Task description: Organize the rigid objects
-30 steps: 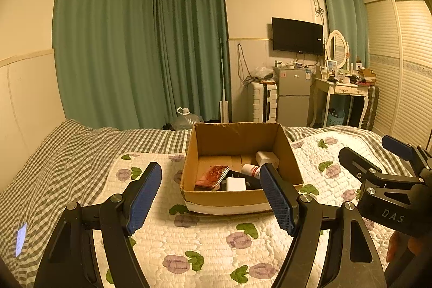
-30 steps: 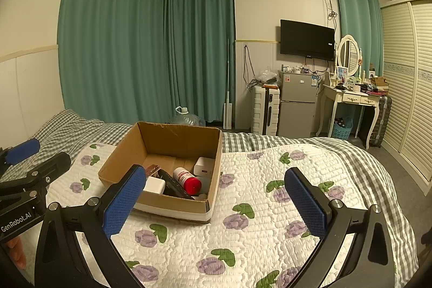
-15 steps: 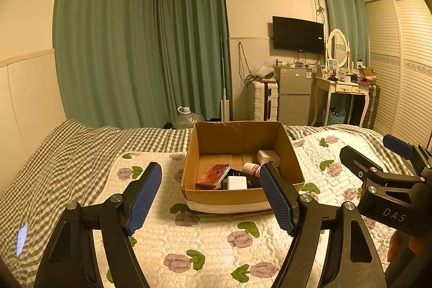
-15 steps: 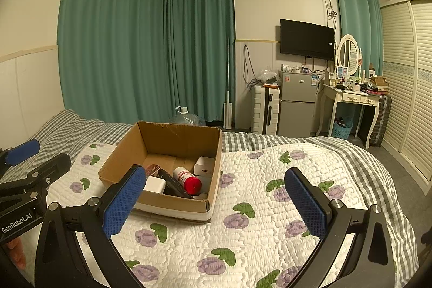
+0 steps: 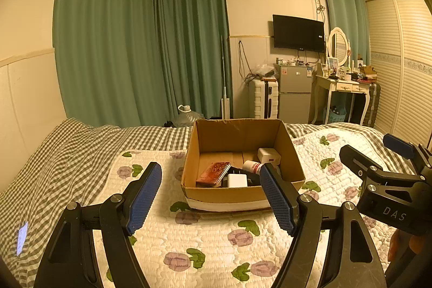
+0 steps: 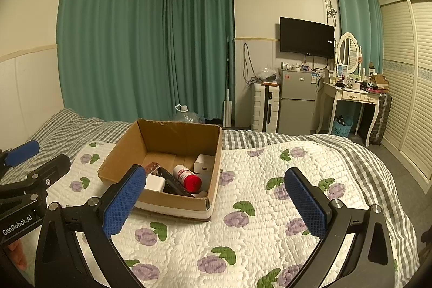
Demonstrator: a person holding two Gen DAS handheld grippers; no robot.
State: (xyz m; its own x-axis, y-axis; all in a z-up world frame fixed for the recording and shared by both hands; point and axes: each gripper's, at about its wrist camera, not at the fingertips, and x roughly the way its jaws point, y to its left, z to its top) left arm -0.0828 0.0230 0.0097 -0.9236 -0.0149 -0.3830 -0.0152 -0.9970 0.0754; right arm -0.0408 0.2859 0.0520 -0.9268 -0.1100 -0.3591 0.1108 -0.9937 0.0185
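An open cardboard box (image 5: 240,134) stands on the quilted bed; it also shows in the right wrist view (image 6: 178,136). Inside lie a red patterned booklet (image 5: 214,173), a white charger block (image 5: 237,180), a white bottle with a red cap (image 6: 186,176), a white box (image 6: 204,163) and a black item (image 6: 172,183). My left gripper (image 5: 210,197) is open and empty, held above the quilt in front of the box. My right gripper (image 6: 216,203) is open and empty, in front of the box and to its right.
The bed has a white floral quilt (image 6: 256,220) over a checked sheet (image 5: 67,153). A lit phone (image 5: 21,236) lies at the bed's left. Beyond the bed stand green curtains, a white suitcase (image 6: 266,109), a small fridge (image 6: 297,101) and a dressing table (image 6: 351,96).
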